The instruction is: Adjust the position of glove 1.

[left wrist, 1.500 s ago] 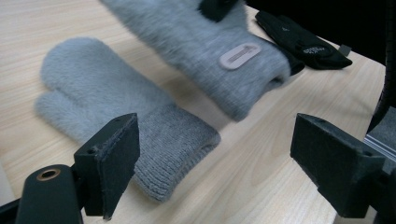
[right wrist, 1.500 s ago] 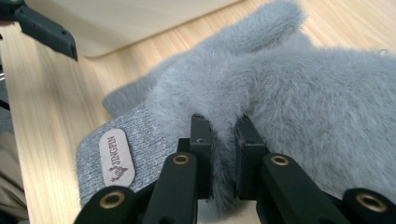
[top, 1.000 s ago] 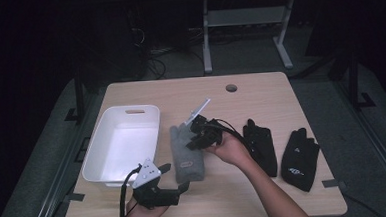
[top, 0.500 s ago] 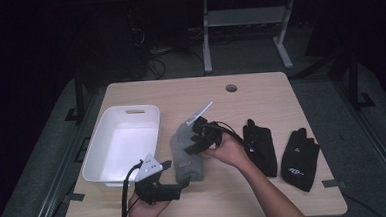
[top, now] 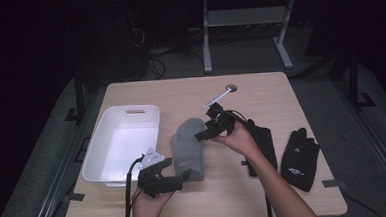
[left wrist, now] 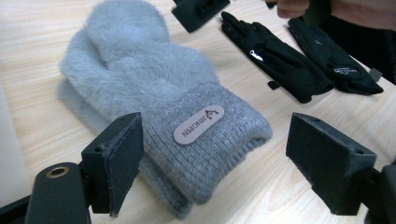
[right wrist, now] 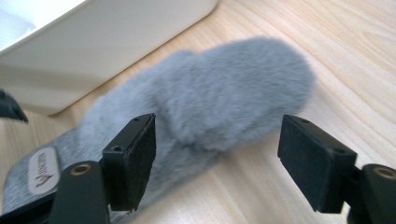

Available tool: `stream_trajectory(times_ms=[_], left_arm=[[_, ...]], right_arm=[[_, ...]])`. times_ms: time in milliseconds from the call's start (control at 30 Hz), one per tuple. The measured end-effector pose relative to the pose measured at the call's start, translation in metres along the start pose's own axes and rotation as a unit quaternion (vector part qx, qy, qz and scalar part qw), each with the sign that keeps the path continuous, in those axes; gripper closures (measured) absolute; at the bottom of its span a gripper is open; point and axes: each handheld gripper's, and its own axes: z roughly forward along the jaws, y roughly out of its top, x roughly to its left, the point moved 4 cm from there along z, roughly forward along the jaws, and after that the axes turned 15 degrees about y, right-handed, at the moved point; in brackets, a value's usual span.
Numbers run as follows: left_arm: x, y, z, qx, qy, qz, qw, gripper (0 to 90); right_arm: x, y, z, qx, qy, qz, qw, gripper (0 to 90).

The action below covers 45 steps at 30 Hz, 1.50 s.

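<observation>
- Grey mittens lie stacked mid-counter, right of the empty white bin; nothing binned yet.
- Right gripper, fingers just released, hovers over the tips; left gripper gapes empty at the cuff.
- Black gloves wait far right.

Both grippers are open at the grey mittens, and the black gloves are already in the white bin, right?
Not quite: the black gloves lie on the table, right of the grey mittens, as the high view shows. The white bin holds none.
</observation>
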Motion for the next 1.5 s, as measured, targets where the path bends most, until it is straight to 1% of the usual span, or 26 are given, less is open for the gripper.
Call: stream_trajectory(times_ms=[100,133,167,200,267,300,367,467,500,633,700,767,900,1000,1033,1133,1167,1200,1233,1267,1300,1333,1367,1400,1467,1500], left_arm=[[-0.004,0.002,0.007,0.006,0.006,-0.01,0.9999,18.4],[-0.004,0.002,0.007,0.006,0.006,-0.01,0.9999,18.3],[-0.005,0.003,0.01,0.014,0.005,-0.014,0.9998,18.3],[-0.006,0.003,0.01,0.016,0.004,-0.013,0.9998,17.5],[-0.01,0.004,0.01,0.012,0.019,0.005,0.9997,17.5],[-0.01,0.004,0.01,0.012,0.02,0.007,0.9997,17.5],[-0.011,0.004,0.01,0.016,0.021,-0.001,0.9997,17.6],[-0.01,0.004,0.013,0.019,0.022,0.001,0.9996,17.6],[-0.01,0.003,0.013,0.022,0.021,-0.001,0.9995,17.6],[-0.011,0.002,0.014,0.023,0.021,0.004,0.9995,17.6],[-0.011,0.001,0.013,0.027,0.019,0.004,0.9995,17.7],[-0.012,0.001,0.015,0.026,0.018,0.004,0.9995,17.7],[-0.012,-0.001,0.016,0.033,0.014,0.012,0.9993,17.7],[-0.011,-0.003,0.015,0.034,0.012,0.019,0.9992,17.7],[-0.012,-0.003,0.014,0.033,0.011,0.013,0.9993,17.7],[-0.011,-0.002,0.014,0.033,0.008,0.016,0.9993,17.7],[-0.01,-0.002,0.013,0.033,0.008,0.017,0.9993,17.7],[-0.01,-0.002,0.013,0.033,0.008,0.017,0.9993,17.7],[-0.01,-0.002,0.013,0.034,0.009,0.016,0.9992,17.7],[-0.01,-0.003,0.013,0.034,0.009,0.019,0.9992,17.7],[-0.01,-0.003,0.012,0.036,0.008,0.018,0.9992,17.7],[-0.009,-0.003,0.012,0.034,0.01,0.024,0.9991,17.7],[-0.009,-0.003,0.011,0.032,0.01,0.021,0.9992,17.7],[-0.01,-0.003,0.011,0.033,0.01,0.02,0.9992,17.7],[-0.01,-0.003,0.011,0.036,0.008,0.024,0.9991,17.7],[-0.01,-0.003,0.011,0.033,0.007,0.025,0.9991,17.7]], right_arm=[[-0.016,-0.001,0.005,-0.006,0.012,0.022,0.9997,26.2],[-0.016,-0.001,0.005,-0.006,0.012,0.022,0.9997,26.2],[-0.02,-0.002,0.008,-0.006,0.016,0.032,0.9993,26.3],[-0.025,-0.003,0.012,-0.008,0.021,0.046,0.9987,26.8],[-0.032,-0.003,0.02,-0.009,0.029,0.062,0.9976,28.4],[-0.032,-0.003,0.02,-0.009,0.029,0.062,0.9976,28.4],[-0.036,-0.002,0.026,-0.01,0.032,0.067,0.9972,29.0],[-0.041,0.0,0.033,-0.015,0.038,0.077,0.9962,28.6],[-0.044,0.002,0.037,-0.018,0.052,0.097,0.9937,27.5],[-0.044,0.007,0.04,-0.022,0.055,0.098,0.9934,27.1],[-0.046,0.01,0.045,-0.018,0.054,0.111,0.9922,26.4],[-0.046,0.01,0.047,-0.021,0.056,0.109,0.9922,26.4],[-0.048,0.009,0.053,-0.016,0.056,0.121,0.991,26.4],[-0.05,0.008,0.056,-0.016,0.063,0.129,0.9895,27.9],[-0.051,0.006,0.058,-0.013,0.065,0.133,0.9888,31.5],[-0.052,0.004,0.061,-0.014,0.076,0.145,0.9863,35.6],[-0.053,0.001,0.063,-0.018,0.095,0.146,0.9845,45.3],[-0.053,0.001,0.063,-0.018,0.095,0.146,0.9845,45.3],[-0.053,0.0,0.065,-0.029,0.106,0.152,0.9823,54.3],[-0.053,0.0,0.065,-0.029,0.106,0.152,0.9823,54.3],[-0.052,-0.001,0.065,-0.033,0.112,0.148,0.9821,59.2],[-0.052,-0.001,0.064,-0.038,0.114,0.143,0.9823,63.7],[-0.051,-0.001,0.063,-0.04,0.109,0.129,0.9848,69.0],[-0.051,-0.001,0.063,-0.04,0.109,0.129,0.9848,69.0],[-0.045,0.0,0.059,-0.042,0.097,0.115,0.9877,72.4],[-0.044,0.0,0.057,-0.043,0.097,0.111,0.9881,72.8]])
